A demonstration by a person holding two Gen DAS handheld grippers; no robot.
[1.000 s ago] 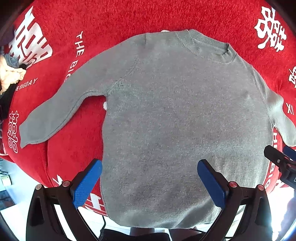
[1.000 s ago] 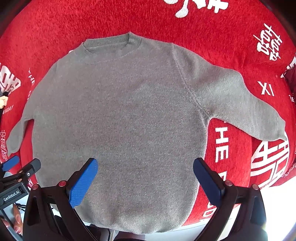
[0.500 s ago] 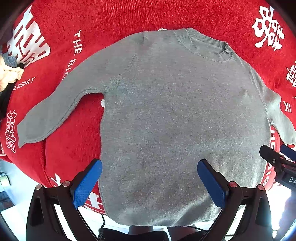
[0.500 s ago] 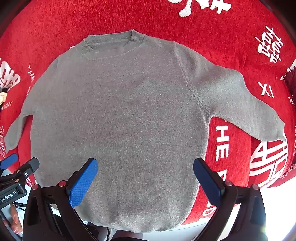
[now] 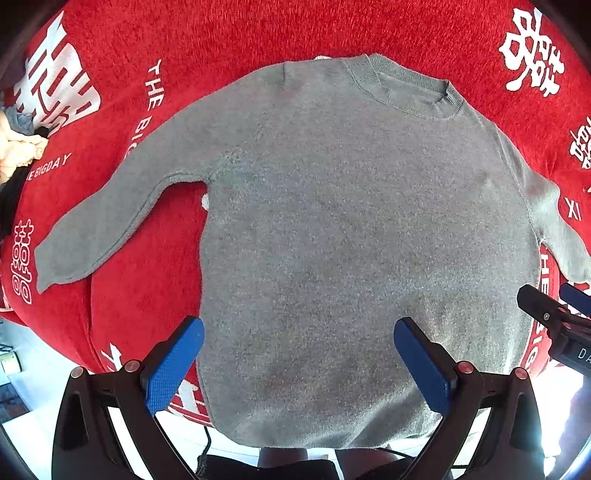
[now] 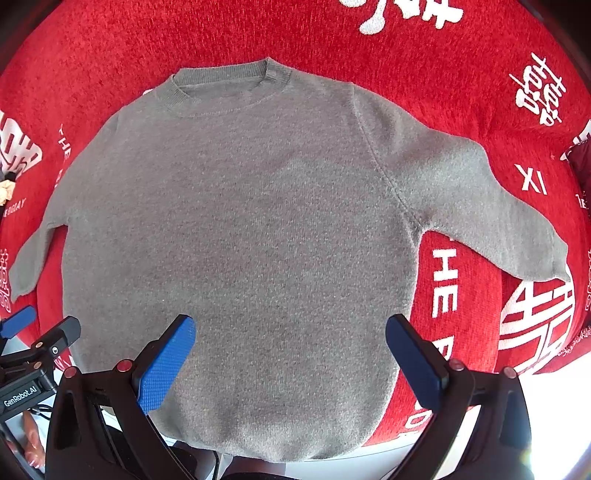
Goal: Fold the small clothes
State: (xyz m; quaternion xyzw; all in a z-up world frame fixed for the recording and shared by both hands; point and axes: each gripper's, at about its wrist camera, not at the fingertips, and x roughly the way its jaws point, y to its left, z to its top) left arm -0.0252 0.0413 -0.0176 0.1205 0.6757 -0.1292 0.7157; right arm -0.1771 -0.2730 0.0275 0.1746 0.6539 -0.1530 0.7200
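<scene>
pre-fold: sweater laid flat, nothing gripped yet

left gripper (image 5: 298, 356) jaws wide, nothing between them, hovering over the lower body of the grey sweater (image 5: 351, 240). right gripper (image 6: 290, 354) same: jaws wide, empty, over the lower body in its own view. each gripper shows at the edge of the other's frame, so they sit side by side near the hem.

sweater lies spread on the red cloth (image 5: 258, 33) with white lettering that covers the surface. collar (image 5: 406, 92) at the top of the frame, hem at the bottom by the jaws, hanging a little past the near edge. long axis runs bottom-to-top of frame, neck pointing away from the grippers. left sleeve (image 5: 107, 225) angles out to lower left, right sleeve (image 6: 480, 206) out to lower right, both flat on the cloth.

my read: flattening is done, first fold not started. next move likely needs each gripper to go outward to a sleeve or side edge, close on a single layer, bring it in over the body. pile of other clothes (image 5: 14, 155) at far left edge, well apart.
</scene>
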